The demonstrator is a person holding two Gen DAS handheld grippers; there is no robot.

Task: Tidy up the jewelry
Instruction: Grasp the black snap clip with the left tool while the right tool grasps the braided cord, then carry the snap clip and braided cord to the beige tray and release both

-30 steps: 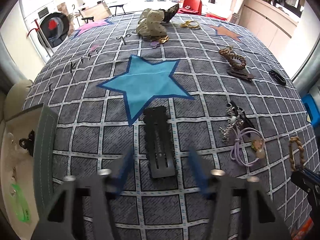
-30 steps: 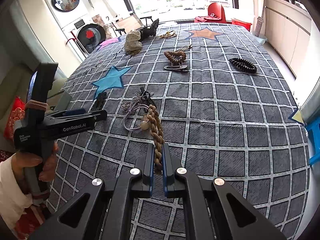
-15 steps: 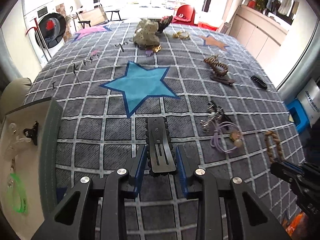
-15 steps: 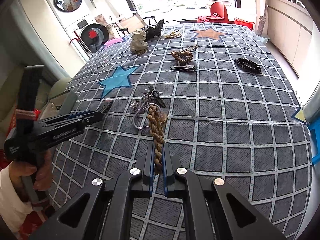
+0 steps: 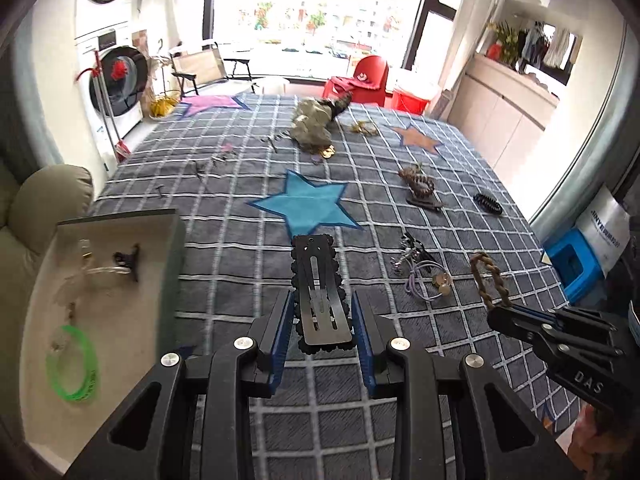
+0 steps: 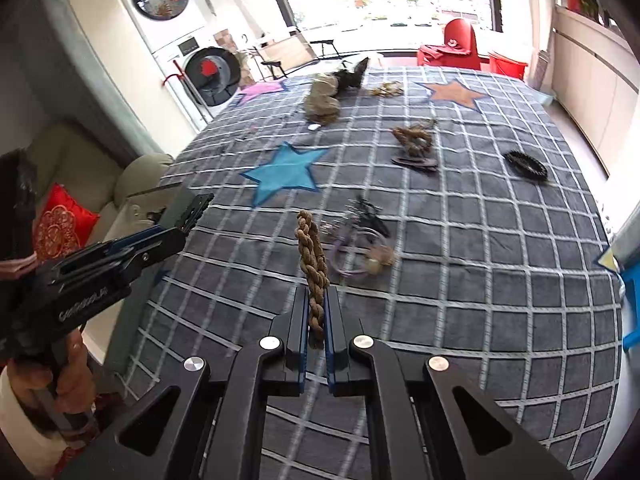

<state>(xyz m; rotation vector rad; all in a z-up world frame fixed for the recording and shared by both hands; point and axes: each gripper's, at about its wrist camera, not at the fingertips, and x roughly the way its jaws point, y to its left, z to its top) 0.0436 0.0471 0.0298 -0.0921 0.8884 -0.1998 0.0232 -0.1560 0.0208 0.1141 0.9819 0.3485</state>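
Note:
My left gripper [image 5: 322,308] is shut on the near end of a black snap hair clip [image 5: 318,280], which sticks out forward above the grey checked blanket [image 5: 248,272]. My right gripper [image 6: 316,300] is shut on a brown braided hair band [image 6: 310,252] that stands up out of its jaws. In the left wrist view the right gripper [image 5: 500,314] and its braid [image 5: 486,276] show at the right. The right wrist view has the left gripper [image 6: 176,232] and the clip [image 6: 198,208] at the left, over the bed's edge. An open cream-lined box [image 5: 120,340] lies left of the left gripper.
The box holds a green bangle [image 5: 74,364] and a small black claw clip [image 5: 128,260]. On the blanket lie purple hair ties with charms [image 5: 424,276], a brown braided clip [image 5: 418,184], a black coil tie [image 5: 488,202] and a scrunchie pile [image 5: 312,124]. A blue stool [image 5: 572,264] stands right of the bed.
The left gripper closed on the hair clip that lay on the blanket and lifted it. The right gripper rose with the braid. Both drifted left toward the box.

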